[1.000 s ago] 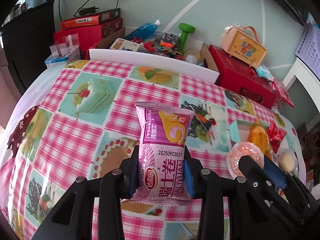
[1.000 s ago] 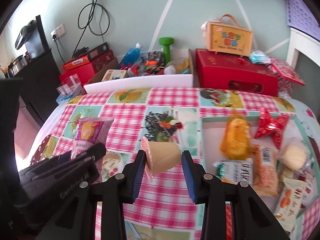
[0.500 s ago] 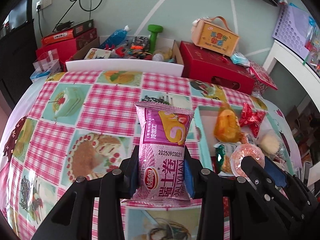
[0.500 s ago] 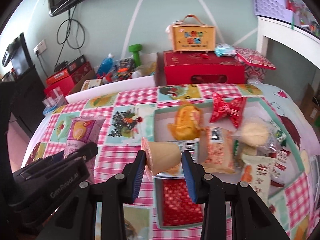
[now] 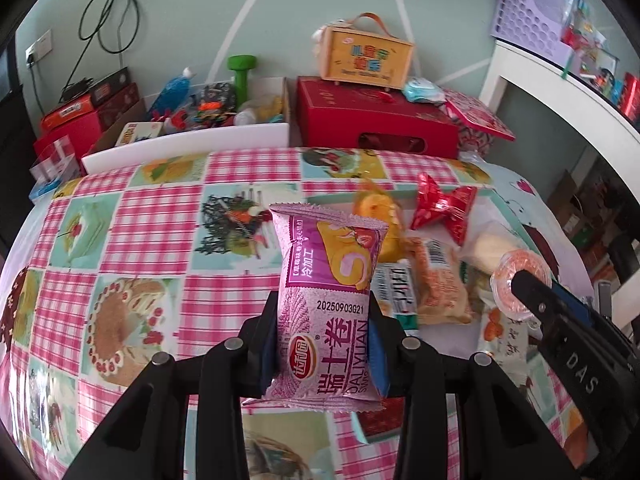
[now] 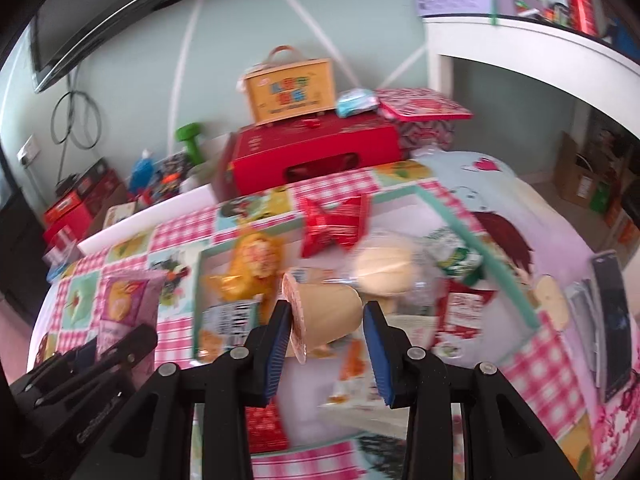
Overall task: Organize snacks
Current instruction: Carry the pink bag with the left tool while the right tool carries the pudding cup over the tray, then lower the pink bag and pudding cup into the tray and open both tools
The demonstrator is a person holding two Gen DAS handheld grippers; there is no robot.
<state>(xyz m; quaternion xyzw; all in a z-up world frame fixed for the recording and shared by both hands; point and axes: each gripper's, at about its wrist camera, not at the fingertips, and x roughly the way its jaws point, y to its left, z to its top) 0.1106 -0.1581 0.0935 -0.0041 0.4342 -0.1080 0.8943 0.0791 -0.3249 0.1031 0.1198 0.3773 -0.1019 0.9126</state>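
Observation:
My left gripper [image 5: 322,338] is shut on a pink Swiss-roll snack packet [image 5: 326,300], held upright above the checked tablecloth, just left of the snack pile. My right gripper [image 6: 326,334] is shut on a beige jelly cup [image 6: 326,316] lying on its side, its foil lid facing left. It hangs over a shallow teal-rimmed tray [image 6: 494,268] that holds several snacks: an orange packet [image 6: 252,264], a red wrapper [image 6: 334,220], a round pale bun [image 6: 384,268]. In the left wrist view the right gripper's black body [image 5: 576,352] and the cup's lid [image 5: 520,284] show at the right.
A red gift box [image 5: 376,118] with a yellow carry case [image 5: 366,54] on top stands behind the table. A white bin [image 5: 188,140] of toys and a green dumbbell [image 5: 242,76] sit at the back left. A dark phone-like slab [image 6: 612,320] lies at the table's right edge.
Both grippers have swung right across the table with their snacks still gripped. The tray of snacks has come from the far right into the middle under the right gripper.

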